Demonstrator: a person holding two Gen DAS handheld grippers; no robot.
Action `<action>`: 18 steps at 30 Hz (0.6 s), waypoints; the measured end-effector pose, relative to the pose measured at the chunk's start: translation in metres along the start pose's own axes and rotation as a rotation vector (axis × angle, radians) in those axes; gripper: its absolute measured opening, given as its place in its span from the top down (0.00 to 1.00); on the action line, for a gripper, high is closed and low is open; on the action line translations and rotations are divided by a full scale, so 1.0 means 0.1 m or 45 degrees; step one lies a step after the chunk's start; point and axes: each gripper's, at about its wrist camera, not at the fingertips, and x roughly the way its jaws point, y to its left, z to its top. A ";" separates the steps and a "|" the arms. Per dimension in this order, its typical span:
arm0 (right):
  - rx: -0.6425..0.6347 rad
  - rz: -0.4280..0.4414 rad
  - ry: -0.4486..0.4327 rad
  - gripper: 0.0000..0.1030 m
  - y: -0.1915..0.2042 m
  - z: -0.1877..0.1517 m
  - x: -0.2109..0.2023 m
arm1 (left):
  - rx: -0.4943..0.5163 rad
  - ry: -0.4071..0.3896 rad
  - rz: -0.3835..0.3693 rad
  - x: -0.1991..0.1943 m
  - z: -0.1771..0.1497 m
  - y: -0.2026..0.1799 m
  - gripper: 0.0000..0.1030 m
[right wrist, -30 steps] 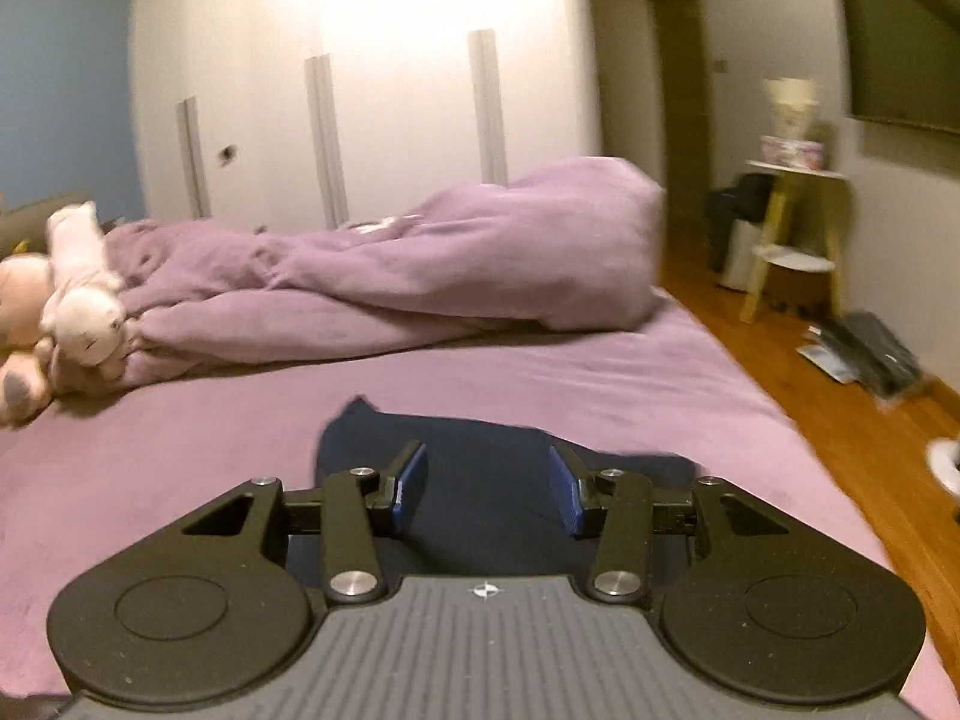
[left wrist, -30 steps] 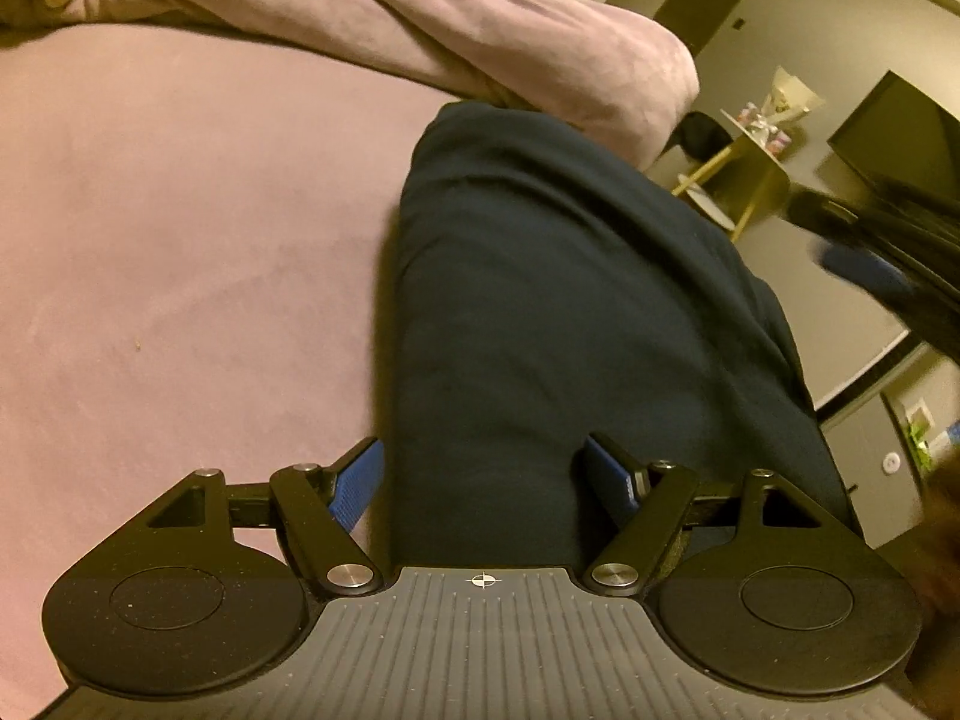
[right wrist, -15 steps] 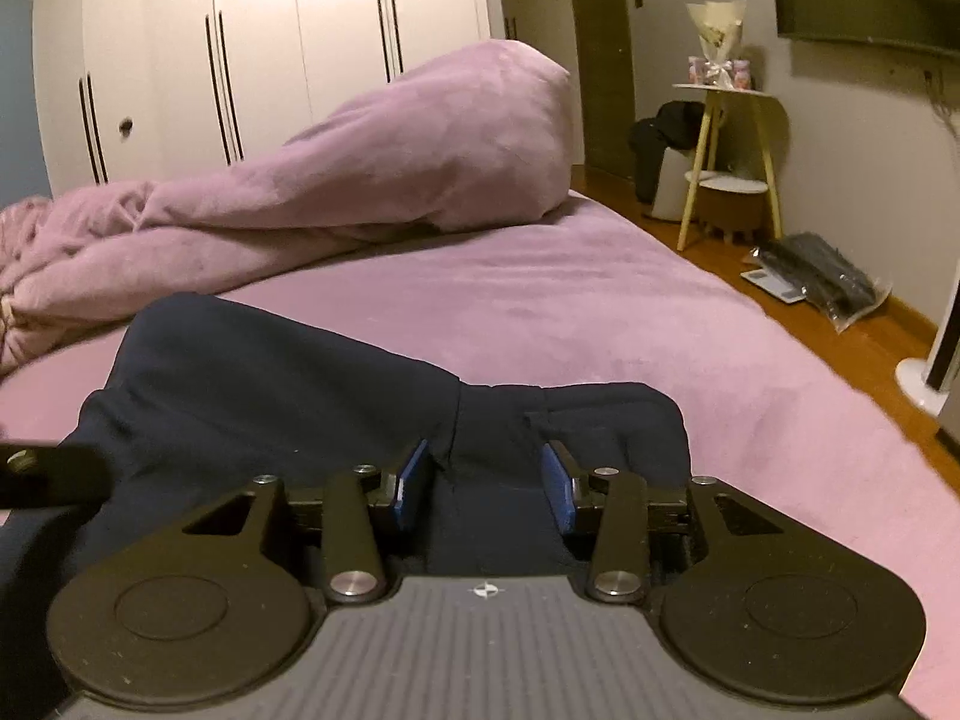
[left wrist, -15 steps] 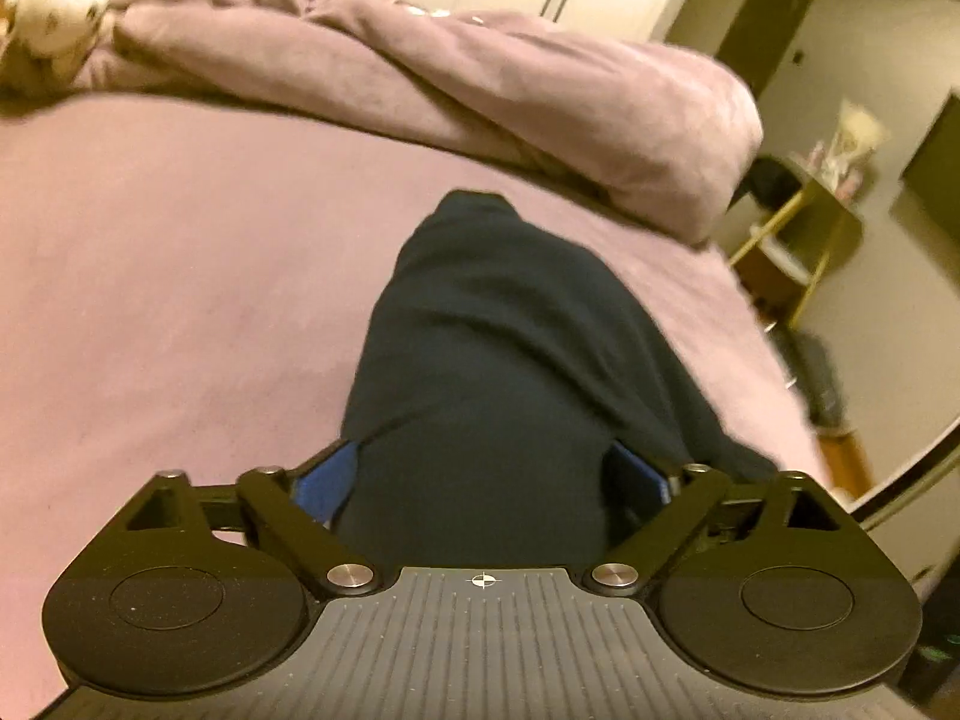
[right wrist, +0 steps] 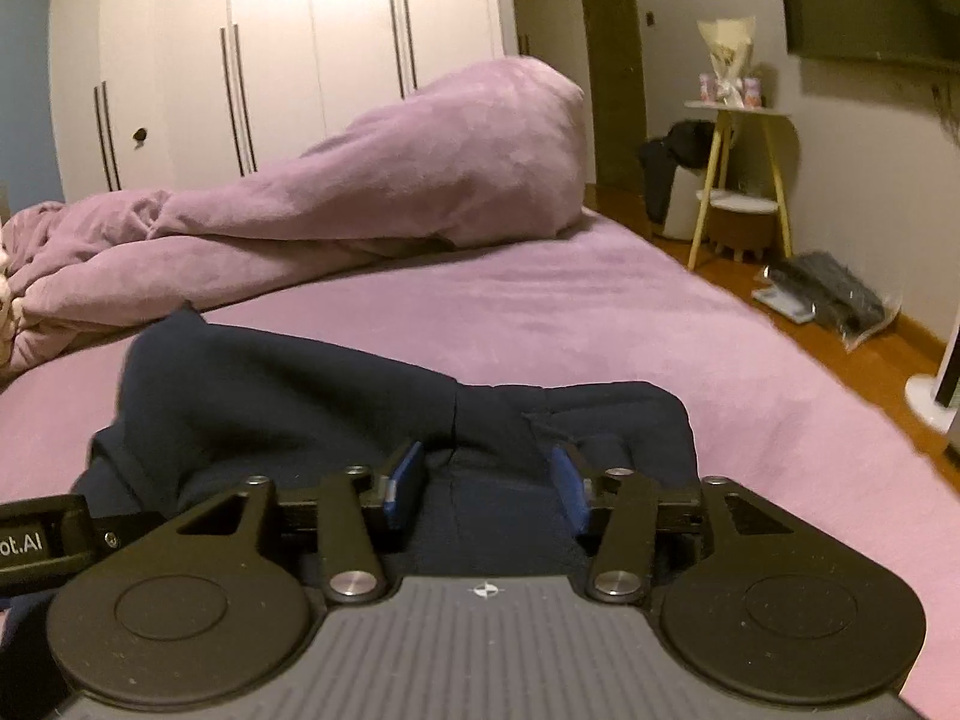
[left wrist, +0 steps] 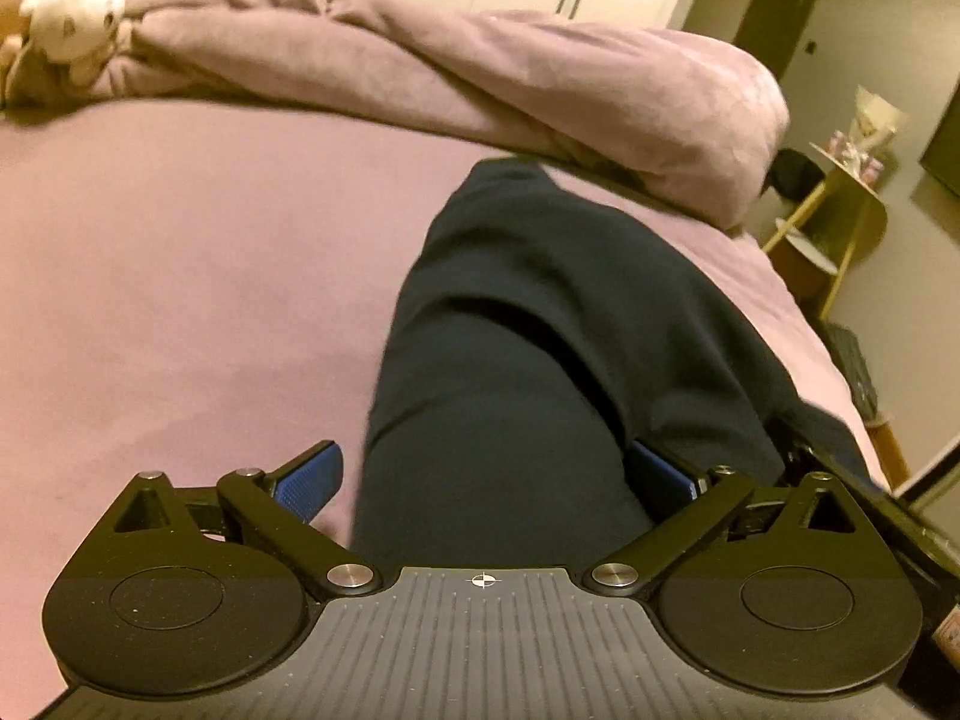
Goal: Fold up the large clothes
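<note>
Though blurred, navy garment (left wrist: 540, 360) seemingly folded.

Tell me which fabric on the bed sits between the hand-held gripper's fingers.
The navy garment, flat and dark, not the bunched purple duvet farther back.

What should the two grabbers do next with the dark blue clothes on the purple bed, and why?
Probably close both on the cloth. The left gripper and right gripper are both open with the bunched dark navy garment between their blue pads, so neither holds it yet. It lies rumpled on the purple bedsheet; gripping comes before lifting to fold.
</note>
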 end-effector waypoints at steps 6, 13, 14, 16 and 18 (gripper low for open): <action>-0.047 0.018 -0.012 0.32 0.09 -0.02 -0.66 | -0.024 0.056 -0.087 -0.41 -0.18 0.23 0.00; -0.061 -0.025 0.047 0.25 -0.01 -0.42 -1.25 | 0.029 0.150 -0.121 -0.70 -0.40 0.34 0.00; -0.048 -0.027 0.049 0.22 -0.03 -0.44 -1.35 | 0.045 0.149 -0.120 -0.76 -0.41 0.35 0.00; -0.059 -0.046 0.098 0.20 -0.06 -0.48 -1.51 | 0.074 0.172 -0.129 -0.88 -0.46 0.39 0.00; -0.060 -0.030 0.131 0.19 -0.10 -0.53 -1.64 | 0.095 0.200 -0.126 -0.96 -0.53 0.42 0.00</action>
